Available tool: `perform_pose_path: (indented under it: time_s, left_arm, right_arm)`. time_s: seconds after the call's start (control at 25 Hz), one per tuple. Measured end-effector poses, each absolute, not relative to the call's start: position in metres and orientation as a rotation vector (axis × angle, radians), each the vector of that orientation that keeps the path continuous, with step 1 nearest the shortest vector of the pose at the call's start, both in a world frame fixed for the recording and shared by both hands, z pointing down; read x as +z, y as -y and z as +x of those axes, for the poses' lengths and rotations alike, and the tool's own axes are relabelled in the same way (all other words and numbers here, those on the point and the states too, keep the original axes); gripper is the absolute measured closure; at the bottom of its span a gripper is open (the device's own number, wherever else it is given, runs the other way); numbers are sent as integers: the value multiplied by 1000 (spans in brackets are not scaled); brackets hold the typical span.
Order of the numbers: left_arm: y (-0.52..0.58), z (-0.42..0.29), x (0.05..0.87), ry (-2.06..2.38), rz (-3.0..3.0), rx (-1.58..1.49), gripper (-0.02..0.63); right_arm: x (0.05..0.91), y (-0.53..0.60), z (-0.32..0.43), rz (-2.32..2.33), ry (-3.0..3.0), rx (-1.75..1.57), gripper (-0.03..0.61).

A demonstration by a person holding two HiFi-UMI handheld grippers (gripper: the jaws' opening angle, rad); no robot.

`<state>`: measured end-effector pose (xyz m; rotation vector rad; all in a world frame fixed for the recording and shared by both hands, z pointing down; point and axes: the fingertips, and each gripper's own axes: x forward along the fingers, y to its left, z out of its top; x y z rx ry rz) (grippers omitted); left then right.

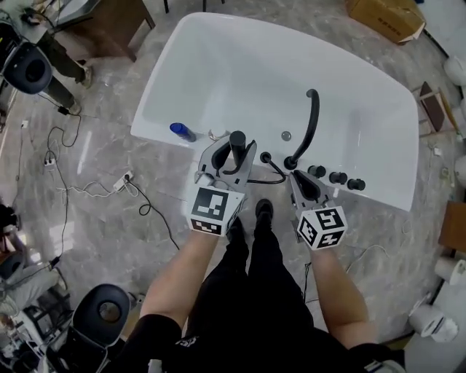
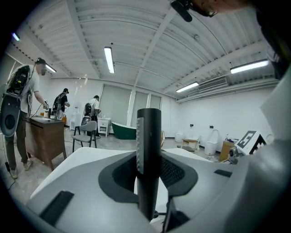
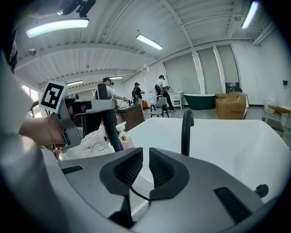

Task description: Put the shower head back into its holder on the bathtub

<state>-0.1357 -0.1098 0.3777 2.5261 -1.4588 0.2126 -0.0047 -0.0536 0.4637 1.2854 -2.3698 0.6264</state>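
Note:
The black stick-shaped shower head [image 1: 237,138] stands upright between the jaws of my left gripper [image 1: 233,151], which is shut on it over the near rim of the white bathtub [image 1: 218,65]. In the left gripper view the shower head [image 2: 149,154] fills the gap between the pads. Its thin black hose [image 1: 275,169] runs from a small black fitting [image 1: 266,156] on the rim. My right gripper [image 1: 301,177] hovers by the base of the curved black spout [image 1: 313,124]. Its jaws stand narrowly apart [image 3: 144,170]; the hose [image 3: 136,195] passes just below the gap, not pinched.
Three black knobs [image 1: 337,177] sit on the rim right of the spout. A blue bottle [image 1: 182,132] lies on the rim's left end. Cables and a power strip [image 1: 120,182] trail on the floor at the left. A cardboard box [image 1: 386,18] stands beyond the tub.

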Motion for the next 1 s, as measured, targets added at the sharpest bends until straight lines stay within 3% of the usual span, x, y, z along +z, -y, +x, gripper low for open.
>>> perform_pose_path:
  time_s: [0.68, 1.0]
  left_arm:
    - [145, -82, 505, 1360, 2519, 279, 485]
    - [148, -72, 525, 1325, 2541, 276, 485]
  right_arm:
    - [671, 72, 32, 1237, 2205, 782, 451]
    - [733, 74, 37, 1214, 2130, 785, 442]
